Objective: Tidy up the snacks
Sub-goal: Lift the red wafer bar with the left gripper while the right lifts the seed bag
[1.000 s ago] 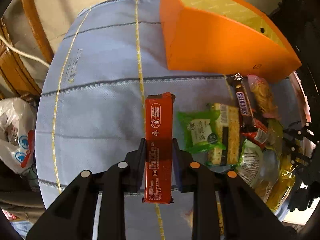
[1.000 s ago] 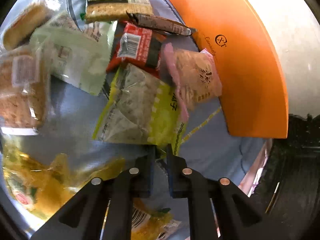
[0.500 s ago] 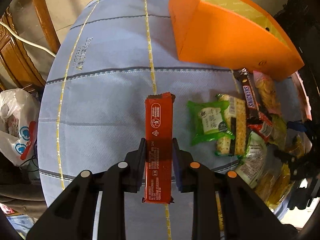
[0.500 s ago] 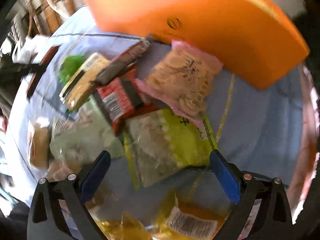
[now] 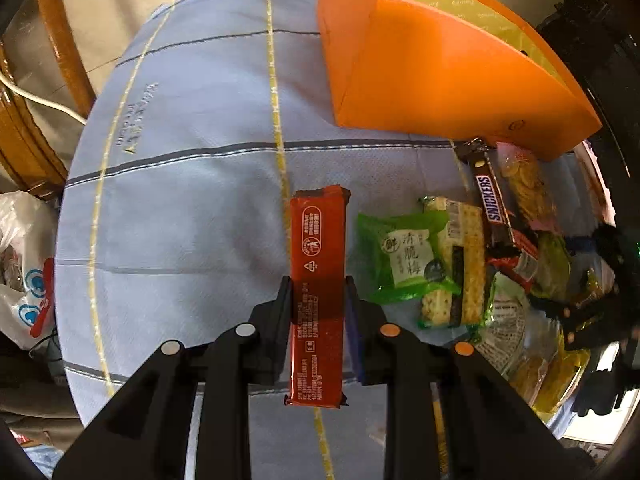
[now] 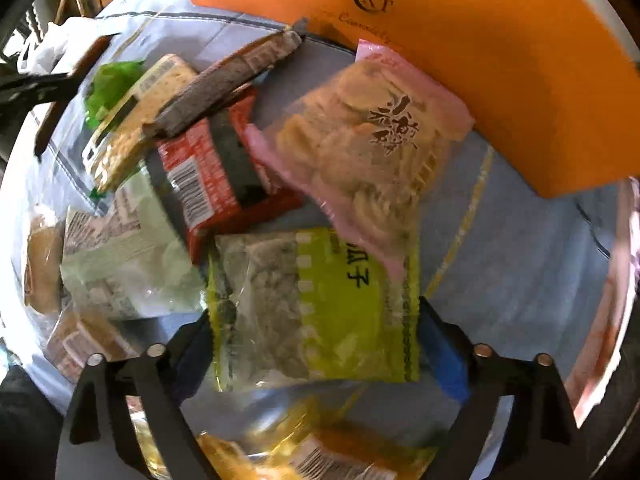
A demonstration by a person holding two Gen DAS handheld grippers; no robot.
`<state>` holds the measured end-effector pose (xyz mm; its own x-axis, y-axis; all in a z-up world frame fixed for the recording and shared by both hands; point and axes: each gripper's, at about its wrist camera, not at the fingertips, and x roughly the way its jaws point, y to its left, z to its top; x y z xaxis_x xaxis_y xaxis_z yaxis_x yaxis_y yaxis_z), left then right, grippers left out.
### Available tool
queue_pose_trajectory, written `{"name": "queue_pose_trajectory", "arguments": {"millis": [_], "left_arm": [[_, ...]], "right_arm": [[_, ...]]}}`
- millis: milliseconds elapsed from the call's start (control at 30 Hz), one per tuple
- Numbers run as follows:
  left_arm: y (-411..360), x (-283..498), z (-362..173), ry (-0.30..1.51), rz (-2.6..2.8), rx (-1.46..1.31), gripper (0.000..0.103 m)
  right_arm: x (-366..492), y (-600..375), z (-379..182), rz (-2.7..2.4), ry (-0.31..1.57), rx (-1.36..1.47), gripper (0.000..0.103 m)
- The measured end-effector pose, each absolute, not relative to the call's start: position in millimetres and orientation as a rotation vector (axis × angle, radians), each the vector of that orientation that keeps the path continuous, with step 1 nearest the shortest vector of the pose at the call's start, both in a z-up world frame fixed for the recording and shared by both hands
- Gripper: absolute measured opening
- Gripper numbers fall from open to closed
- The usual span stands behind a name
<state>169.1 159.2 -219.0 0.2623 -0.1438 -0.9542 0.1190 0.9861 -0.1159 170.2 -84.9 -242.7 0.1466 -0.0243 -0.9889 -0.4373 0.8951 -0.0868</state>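
Left jaws clamp red bar (image 5: 318, 276) | right jaws closing around yellow packet (image 6: 316, 308)

Right tongs (image 6: 316, 344) closing, jaws straddling the yellow-green snack packet (image 6: 316, 308). Pink cracker bag (image 6: 360, 148) overlaps packet's far edge, beside orange box (image 6: 500, 60).

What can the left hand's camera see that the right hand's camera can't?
Only the left wrist view shows the left gripper shut on a red bar, and a white plastic bag off the table. Only the right wrist view shows the right gripper closing around a yellow-green packet. Both show the orange box and the Snickers bar.
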Motion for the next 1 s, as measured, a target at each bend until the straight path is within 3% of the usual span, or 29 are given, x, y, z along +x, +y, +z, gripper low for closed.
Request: {"name": "queue_pose_trajectory", "arguments": {"millis": [33, 67, 300, 700, 1000], "left_arm": [[157.8, 170.0, -220.5, 1.301, -0.193, -0.033, 0.023], [155.6, 170.4, -222.1, 1.318, -0.213, -0.044, 0.023], [146.0, 172.3, -220.3, 1.337, -0.229, -0.016, 0.023], [165.3, 159.2, -213.7, 1.337, -0.211, -0.057, 0.023], [172.5, 143.8, -197.8, 1.319, -0.201, -0.059, 0.023]], "right_arm": [[166.3, -84.0, -238.8, 0.306, 1.383, -0.363, 0.075], [163.5, -86.6, -235.5, 0.308, 1.373, -0.322, 0.072], [141.2, -99.2, -245.8, 0.260, 1.354, -0.208, 0.069], [101.5, -115.5, -215.3, 0.218, 1.270, -0.017, 0.068], [115.8, -157.3, -143.8, 0.212, 1.215, 0.181, 0.068]]}}
